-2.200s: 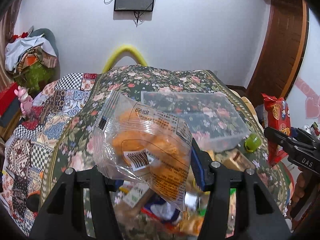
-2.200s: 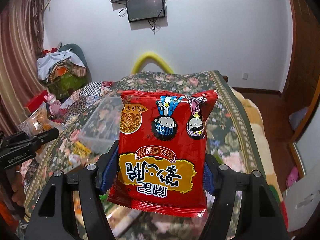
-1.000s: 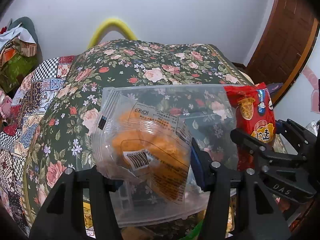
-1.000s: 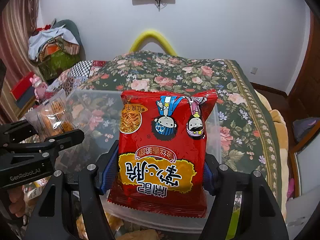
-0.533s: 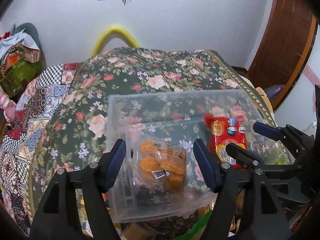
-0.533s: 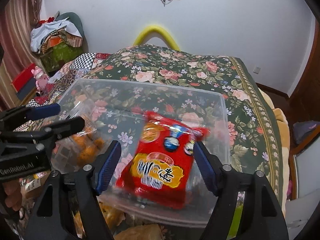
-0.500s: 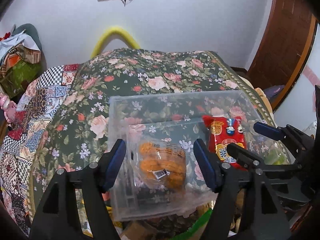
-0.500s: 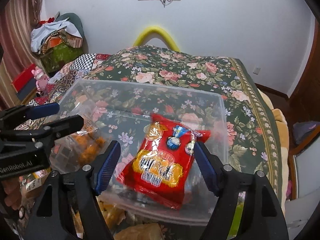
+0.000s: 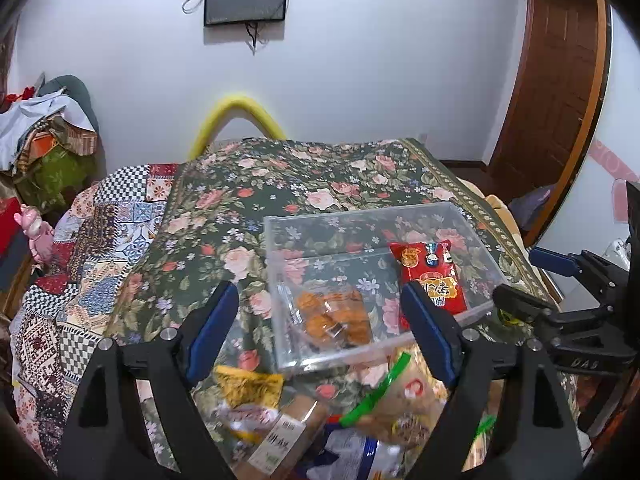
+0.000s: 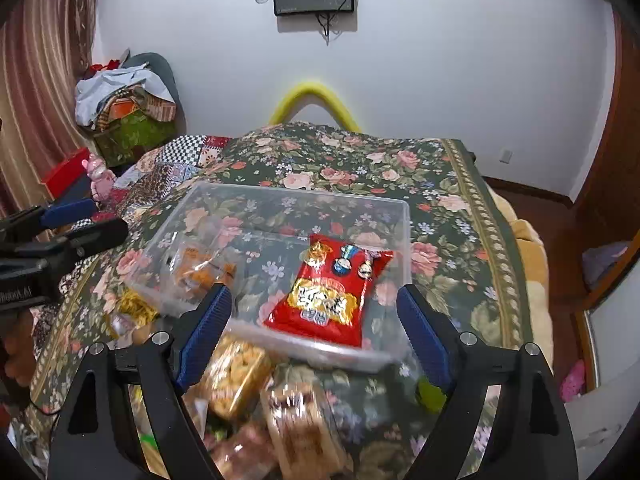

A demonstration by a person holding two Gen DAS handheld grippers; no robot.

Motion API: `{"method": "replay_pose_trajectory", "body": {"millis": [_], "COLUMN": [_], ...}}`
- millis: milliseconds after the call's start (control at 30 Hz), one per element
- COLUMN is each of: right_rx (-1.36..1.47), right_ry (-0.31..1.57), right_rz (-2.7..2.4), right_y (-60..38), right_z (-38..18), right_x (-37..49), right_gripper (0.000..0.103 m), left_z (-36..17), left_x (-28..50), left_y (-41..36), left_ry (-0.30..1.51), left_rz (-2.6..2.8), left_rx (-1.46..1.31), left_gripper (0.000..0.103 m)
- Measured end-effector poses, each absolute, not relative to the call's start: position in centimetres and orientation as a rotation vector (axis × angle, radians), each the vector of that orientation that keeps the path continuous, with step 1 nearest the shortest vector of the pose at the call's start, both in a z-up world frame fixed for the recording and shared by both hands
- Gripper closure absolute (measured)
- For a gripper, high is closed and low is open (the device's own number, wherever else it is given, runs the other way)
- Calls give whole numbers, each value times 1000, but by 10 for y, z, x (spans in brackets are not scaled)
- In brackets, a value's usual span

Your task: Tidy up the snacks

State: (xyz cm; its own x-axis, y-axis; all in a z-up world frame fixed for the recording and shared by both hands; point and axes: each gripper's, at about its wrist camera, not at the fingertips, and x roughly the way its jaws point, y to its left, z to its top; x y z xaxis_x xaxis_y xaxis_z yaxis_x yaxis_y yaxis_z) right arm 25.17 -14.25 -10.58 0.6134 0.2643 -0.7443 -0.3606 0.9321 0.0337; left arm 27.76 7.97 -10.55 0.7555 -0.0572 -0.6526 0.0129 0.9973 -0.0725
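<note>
A clear plastic bin [image 9: 280,224] [image 10: 404,208] stands on the floral bedspread. Inside it lie a clear bag of orange snacks [image 9: 334,316] [image 10: 200,270] on the left and a red noodle packet [image 9: 434,280] [image 10: 332,292] on the right. My left gripper [image 9: 320,320] is open and empty, held before the bin's near left corner. My right gripper [image 10: 314,316] is open and empty, before the bin's near wall. Each gripper shows at the edge of the other's view, the right one [image 9: 532,280] and the left one [image 10: 80,220].
A heap of loose snack packets [image 9: 320,412] [image 10: 256,392] lies on the bedspread just in front of the bin. A patchwork quilt [image 9: 88,248] covers the bed's left side. A yellow curved tube [image 10: 316,96] stands at the bed's far end. A wooden door [image 9: 560,100] is at the right.
Both grippers opened and dropped their packets into the bin: the orange snack bag on the left, the red noodle packet on the right. Both grippers have since drawn back from the bin.
</note>
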Motion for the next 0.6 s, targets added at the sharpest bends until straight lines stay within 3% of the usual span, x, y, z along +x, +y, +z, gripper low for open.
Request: {"method": "replay_pose_trajectory", "body": {"millis": [233,600], "right_rx": [-99,-93], "right_ry": [849,951], "right_rz": [355,326], "right_y": [-157,-174], "right_z": [-108,-142], "right_x": [225,200], "right_gripper": [20,20], "left_z": [-111,-172], "left_x": [241,212], "left_y": [97,126], "left_ry": [732,877], "left_rz": [-24,37], "left_rx": [-63,-95], "left_gripper": [13,12]}}
